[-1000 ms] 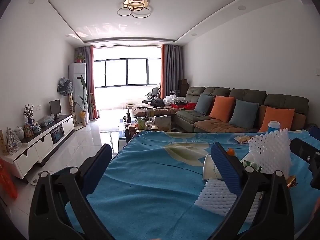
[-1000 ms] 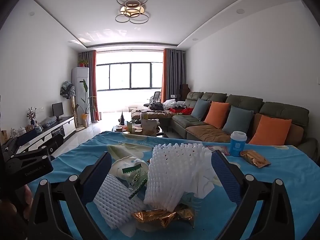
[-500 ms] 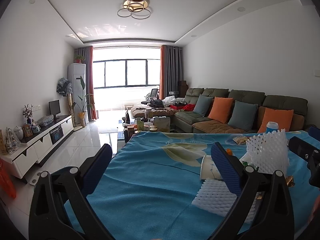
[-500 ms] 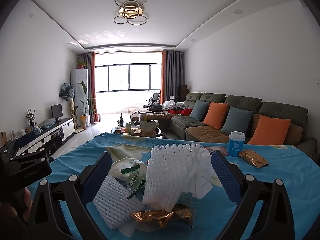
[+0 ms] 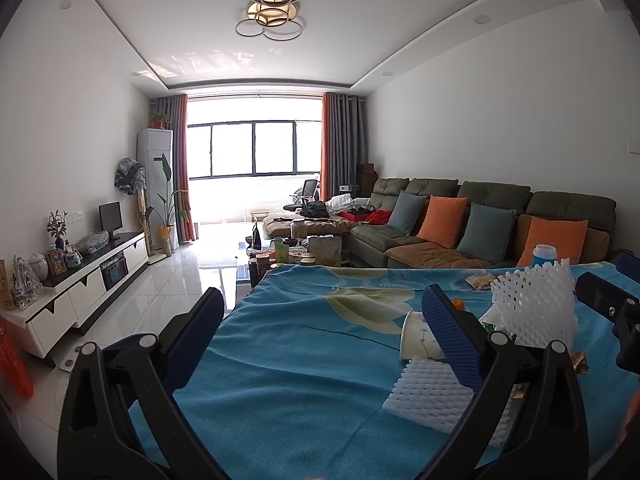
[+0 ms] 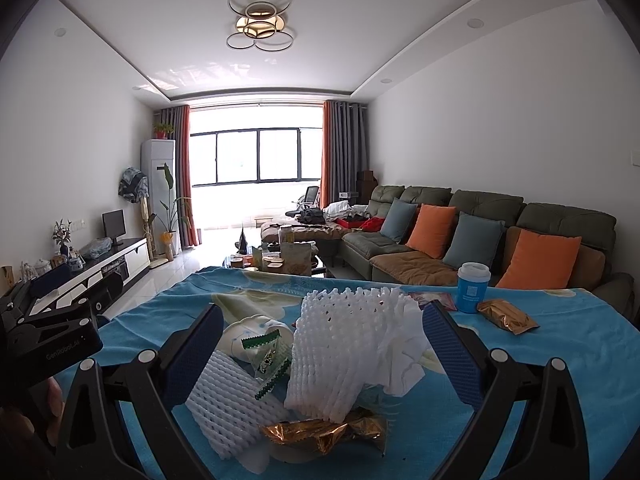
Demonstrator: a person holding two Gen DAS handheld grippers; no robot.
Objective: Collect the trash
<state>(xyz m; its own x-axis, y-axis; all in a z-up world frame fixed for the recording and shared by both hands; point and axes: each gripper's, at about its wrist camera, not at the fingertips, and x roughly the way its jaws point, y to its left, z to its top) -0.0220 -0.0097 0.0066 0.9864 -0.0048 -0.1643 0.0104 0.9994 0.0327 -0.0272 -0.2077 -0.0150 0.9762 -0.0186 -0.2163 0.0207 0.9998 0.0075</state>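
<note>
Both our jaws stand wide apart with nothing between the pads: our right gripper (image 6: 318, 344) frames a heap of trash on the blue cloth (image 6: 560, 380) covering the table, while our left gripper (image 5: 320, 332) hovers over a bare stretch of the same cloth, with the heap off to its right. In the right wrist view we see a tall white foam net (image 6: 344, 352) standing at the middle of the heap, a flatter foam net (image 6: 228, 404) lying to its left, and a tipped white paper cup (image 6: 248, 330) behind that one. A green-edged clear wrapper (image 6: 268, 364) leans between the cup and the tall net, crumpled white tissue (image 6: 404, 360) sits on the tall net's right side, and a gold foil wrapper (image 6: 320, 434) lies at the near edge. Farther back, well apart from the heap, we see an upright blue cup (image 6: 472, 288) with a white lid and a second gold packet (image 6: 506, 316) just beside it. Our left gripper's black body (image 6: 48, 340) shows at the left edge of that view.
</note>
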